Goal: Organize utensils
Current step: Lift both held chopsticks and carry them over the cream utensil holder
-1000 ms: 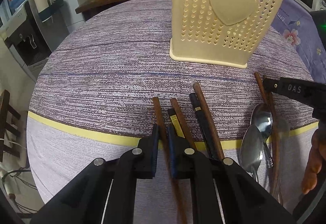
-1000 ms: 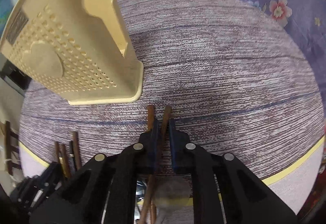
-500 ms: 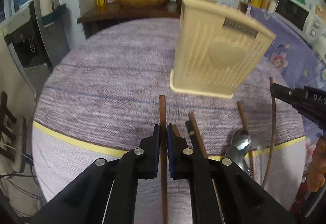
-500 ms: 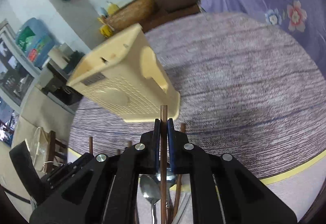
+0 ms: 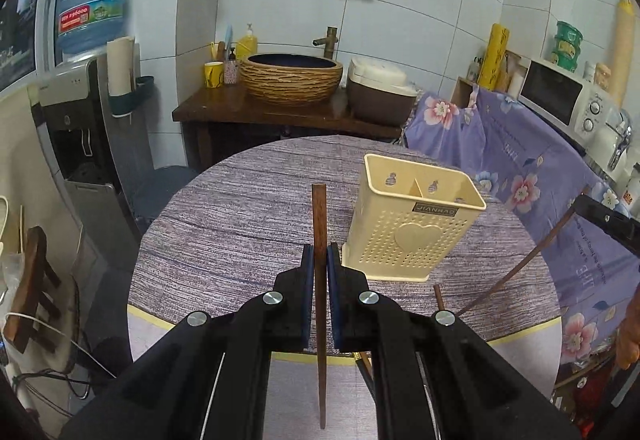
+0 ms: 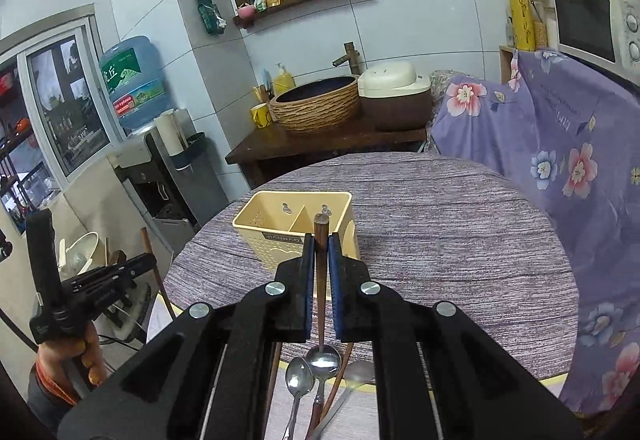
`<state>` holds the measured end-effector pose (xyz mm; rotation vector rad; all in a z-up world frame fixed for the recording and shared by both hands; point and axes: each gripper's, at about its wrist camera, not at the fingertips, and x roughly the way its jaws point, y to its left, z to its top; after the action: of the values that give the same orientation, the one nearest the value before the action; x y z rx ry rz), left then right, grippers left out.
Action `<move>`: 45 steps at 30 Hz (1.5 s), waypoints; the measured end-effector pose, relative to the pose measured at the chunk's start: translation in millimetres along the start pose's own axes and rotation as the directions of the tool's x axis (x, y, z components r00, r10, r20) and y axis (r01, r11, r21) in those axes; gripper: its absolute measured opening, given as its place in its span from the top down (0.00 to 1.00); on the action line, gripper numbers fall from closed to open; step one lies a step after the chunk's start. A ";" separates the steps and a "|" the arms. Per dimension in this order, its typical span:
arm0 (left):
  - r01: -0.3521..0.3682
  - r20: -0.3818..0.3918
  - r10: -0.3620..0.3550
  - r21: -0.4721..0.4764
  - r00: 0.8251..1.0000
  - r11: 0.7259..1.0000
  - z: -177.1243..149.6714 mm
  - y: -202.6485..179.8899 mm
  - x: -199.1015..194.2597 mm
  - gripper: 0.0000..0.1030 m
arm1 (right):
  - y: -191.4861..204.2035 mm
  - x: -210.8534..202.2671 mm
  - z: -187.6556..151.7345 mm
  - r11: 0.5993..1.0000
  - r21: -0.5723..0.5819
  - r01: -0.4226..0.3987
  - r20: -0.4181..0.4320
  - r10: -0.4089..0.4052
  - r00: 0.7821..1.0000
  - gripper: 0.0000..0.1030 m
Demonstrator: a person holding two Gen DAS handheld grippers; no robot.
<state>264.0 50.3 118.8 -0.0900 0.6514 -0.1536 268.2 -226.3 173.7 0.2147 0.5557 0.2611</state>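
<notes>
My left gripper (image 5: 319, 254) is shut on a brown wooden chopstick (image 5: 319, 215) and holds it high above the round table. My right gripper (image 6: 321, 246) is shut on another brown chopstick (image 6: 320, 230), its tip in front of the cream two-compartment utensil holder (image 6: 280, 230). The holder also shows in the left wrist view (image 5: 412, 236), to the right of the left gripper. The right-hand chopstick (image 5: 520, 268) slants at the right there. Spoons (image 6: 320, 368) and more chopsticks (image 6: 340, 372) lie on the table below the right gripper.
The table (image 5: 232, 236) has a purple-grey cloth with a yellow stripe near its edge. Behind it stand a wooden counter with a woven basin (image 5: 292, 77) and a rice cooker (image 5: 378, 87). A floral purple cover (image 6: 560, 143) drapes at the right. A water dispenser (image 5: 84, 111) stands at the left.
Both grippers have risen well above the table, each with its chopstick. The holder now looks smaller and its open top shows.
</notes>
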 end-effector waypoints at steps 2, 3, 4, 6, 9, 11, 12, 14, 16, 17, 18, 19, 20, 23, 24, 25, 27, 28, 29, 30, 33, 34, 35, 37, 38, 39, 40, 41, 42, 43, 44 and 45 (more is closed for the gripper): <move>-0.002 0.011 0.002 0.001 1.000 1.000 1.0 0.3 -2.6 0.92 | -3.0 1.4 1.9 1.000 0.003 0.002 -0.002 -0.002 1.000 0.92; -0.003 0.015 0.003 0.002 1.000 1.000 0.8 0.1 -4.8 0.92 | -4.6 0.4 1.8 1.000 0.004 0.002 -0.001 -0.002 1.000 0.92; -0.003 0.021 0.002 0.004 1.000 1.000 1.7 -0.1 -6.2 0.92 | -5.6 -0.7 3.2 1.000 0.004 0.004 0.000 -0.004 1.000 0.92; -0.005 0.034 0.004 0.009 0.999 1.000 4.3 0.8 -9.3 0.92 | -6.4 -1.1 3.8 1.000 -0.004 0.012 0.003 -0.012 1.000 0.92; -0.011 0.048 0.010 0.012 0.999 1.000 8.7 2.6 -13.0 0.92 | -8.5 -4.3 8.8 1.000 -0.009 0.016 0.009 -0.016 1.000 0.92; -0.020 0.060 0.019 0.019 0.998 1.000 13.4 3.5 -16.2 0.92 | -9.8 -7.4 14.9 1.000 -0.014 0.017 0.010 -0.017 1.000 0.92; -0.024 0.068 0.022 0.023 0.997 0.999 16.7 4.1 -18.4 0.92 | -9.8 -8.8 18.2 1.000 -0.020 0.021 0.011 -0.021 1.000 0.92; -0.037 0.095 0.034 0.030 0.995 0.999 28.1 4.7 -25.1 0.92 | -9.3 -14.2 30.4 0.998 -0.037 0.051 0.027 -0.050 0.998 0.92; -0.050 0.131 0.046 0.032 0.990 0.998 43.2 3.9 -34.2 0.92 | -7.8 -21.4 48.3 0.995 -0.058 0.082 0.053 -0.079 0.995 0.92; -0.055 0.148 0.049 0.034 0.988 0.998 50.9 2.6 -38.4 0.92 | -6.3 -26.1 59.8 0.993 -0.066 0.098 0.073 -0.093 0.993 0.92; -0.058 0.170 0.051 0.036 0.984 0.998 62.3 1.0 -44.1 0.92 | -4.9 -29.7 68.8 0.992 -0.070 0.106 0.087 -0.100 0.991 0.92; -0.058 0.194 0.050 0.034 0.980 0.998 74.8 -1.2 -50.1 0.92 | -2.7 -34.5 81.3 0.992 -0.071 0.109 0.106 -0.101 0.989 0.92; -0.053 0.214 0.045 0.032 0.976 0.998 85.3 -3.5 -55.3 0.92 | 1.0 -39.1 95.1 0.992 -0.071 0.105 0.123 -0.095 0.988 0.92; -0.009 0.266 0.006 0.010 0.964 1.000 124.6 -14.2 -67.1 0.92 | 13.1 -48.6 128.9 0.994 -0.066 0.090 0.171 -0.077 0.982 0.92; 0.006 0.281 -0.006 0.002 0.960 1.000 134.7 -17.4 -69.1 0.92 | 17.0 -50.8 138.4 0.995 -0.061 0.081 0.186 -0.068 0.980 0.92; 0.016 0.299 -0.013 -0.006 0.954 1.000 144.4 -21.7 -70.2 0.92 | 20.3 -51.9 146.1 0.996 -0.055 0.067 0.197 -0.055 0.979 0.92; 0.027 0.334 -0.019 -0.018 0.942 0.999 155.6 -29.8 -68.9 0.92 | 27.8 -50.0 155.1 0.997 -0.051 0.050 0.212 -0.038 0.977 0.92; 0.035 0.341 -0.026 -0.019 0.940 0.999 158.4 -33.9 -65.5 0.92 | 31.0 -45.2 155.6 0.997 -0.055 0.053 0.215 -0.040 0.976 0.92; 0.042 0.346 -0.034 -0.015 0.938 0.999 159.8 -39.4 -58.6 0.92 | 33.2 -38.8 154.2 0.997 -0.060 0.056 0.212 -0.043 0.976 0.92; 0.051 0.347 -0.043 -0.013 0.937 0.999 159.0 -44.5 -50.3 0.92 | 34.3 -32.5 151.9 0.996 -0.061 0.057 0.207 -0.043 0.977 0.92; 0.075 0.342 -0.067 -0.010 0.937 0.997 152.0 -55.4 -27.6 0.92 | 33.5 -2.8 136.3 0.996 -0.055 0.063 0.168 -0.053 0.984 0.92; 0.067 0.336 -0.061 -0.006 0.940 0.998 145.3 -60.0 -16.8 0.92 | 33.0 6.8 131.0 0.996 -0.054 0.069 0.154 -0.060 0.986 0.92; 0.054 0.331 -0.051 0.001 0.942 0.999 141.4 -63.5 -11.1 0.92 | 31.8 17.1 125.0 0.996 -0.054 0.075 0.138 -0.067 0.988 0.92; 0.023 0.312 -0.029 0.022 0.950 0.999 127.5 -69.3 6.3 0.92 | 27.2 34.8 113.3 0.996 -0.045 0.075 0.107 -0.070 0.992 0.92; 0.022 0.301 -0.028 0.025 0.953 0.999 121.9 -69.4 13.4 0.92 | 25.6 42.3 107.9 0.996 -0.041 0.075 0.092 -0.071 0.993 0.92; 0.026 0.291 -0.031 0.023 0.956 0.999 117.4 -67.3 18.6 0.92 | 23.8 48.7 102.9 0.997 -0.038 0.074 0.079 -0.070 0.994 0.92; 0.029 0.273 -0.033 0.018 0.961 0.999 110.2 -65.3 26.5 0.92 | 21.4 55.7 96.9 0.997 -0.032 0.071 0.063 -0.069 0.996 0.92; 0.028 0.259 -0.030 0.012 0.965 1.000 107.1 -62.0 32.2 0.92 | 19.4 60.9 91.8 0.997 -0.028 0.070 0.054 -0.068 0.996 0.92; 0.027 0.240 -0.028 0.007 0.970 1.000 101.9 -59.8 39.1 0.92 | 17.0 66.7 87.3 0.997 -0.021 0.069 0.041 -0.068 0.997 0.92; 0.031 0.220 -0.030 -0.001 0.975 1.000 97.1 -57.2 45.7 0.92 | 15.1 71.3 82.9 0.997 -0.017 0.069 0.031 -0.069 0.997 0.92; 0.033 0.203 -0.031 -0.007 0.979 0.999 94.0 -55.3 50.6 0.92 | 12.5 75.7 79.3 0.998 -0.009 0.067 0.021 -0.066 0.998 0.92; 0.037 0.186 -0.034 -0.015 0.982 0.999 90.5 -52.9 55.8 0.92 | 9.8 79.1 76.4 0.998 0.001 0.064 0.014 -0.064 0.998 0.92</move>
<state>356.9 -8.2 164.1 -0.1321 0.4653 -0.1715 372.7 -203.2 200.9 0.1991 0.5479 0.1970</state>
